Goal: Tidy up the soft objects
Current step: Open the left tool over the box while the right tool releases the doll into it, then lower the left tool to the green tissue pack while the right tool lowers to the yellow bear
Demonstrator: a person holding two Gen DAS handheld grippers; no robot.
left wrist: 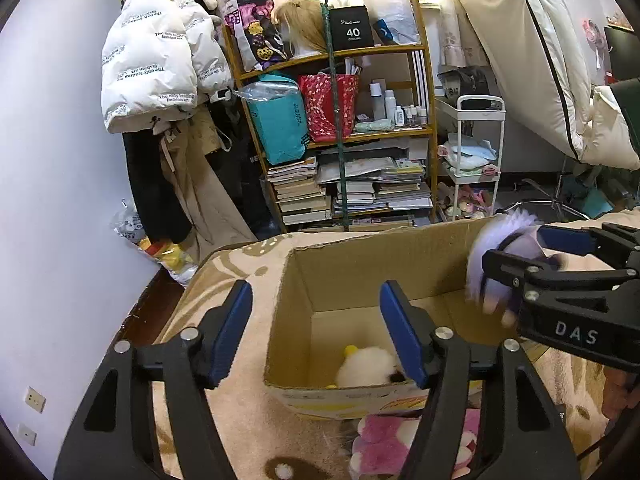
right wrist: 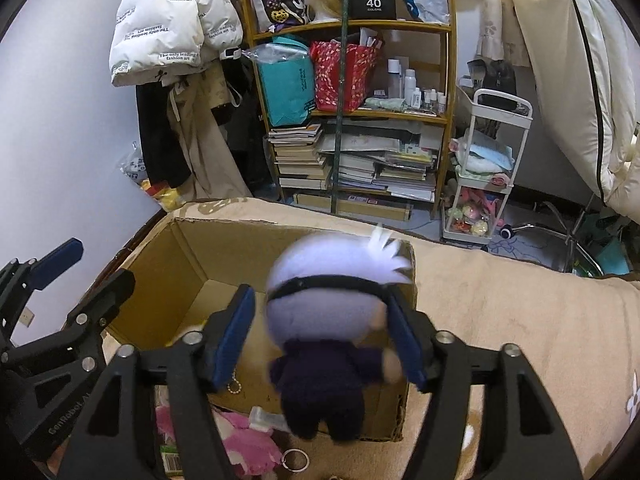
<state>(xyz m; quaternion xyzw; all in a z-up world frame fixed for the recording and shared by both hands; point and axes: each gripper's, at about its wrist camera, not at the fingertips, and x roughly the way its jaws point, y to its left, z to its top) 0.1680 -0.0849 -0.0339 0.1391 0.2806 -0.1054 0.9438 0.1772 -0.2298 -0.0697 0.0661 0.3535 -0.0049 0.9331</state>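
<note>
A plush doll (right wrist: 320, 312) with pale lilac hair, a black band across the eyes and a dark outfit hangs blurred over the open cardboard box (right wrist: 192, 248). It sits between the jaws of my right gripper (right wrist: 320, 296); the right pad touches it and the left pad stands clear, so the gripper is open. In the left wrist view the doll (left wrist: 496, 240) shows at the box's right rim. My left gripper (left wrist: 316, 292) is open and empty above the box's (left wrist: 360, 272) near wall. A white plush (left wrist: 364, 366) with yellow bits lies inside. A pink plush (left wrist: 384, 440) lies before the box.
The box stands on a bed with a beige patterned blanket (right wrist: 500, 320). A key ring (right wrist: 296, 460) lies by the pink plush (right wrist: 240, 436). Beyond the bed's far edge stand a crowded wooden shelf (left wrist: 344, 120), a white trolley (left wrist: 476, 152) and a hanging white puffer coat (left wrist: 156, 60).
</note>
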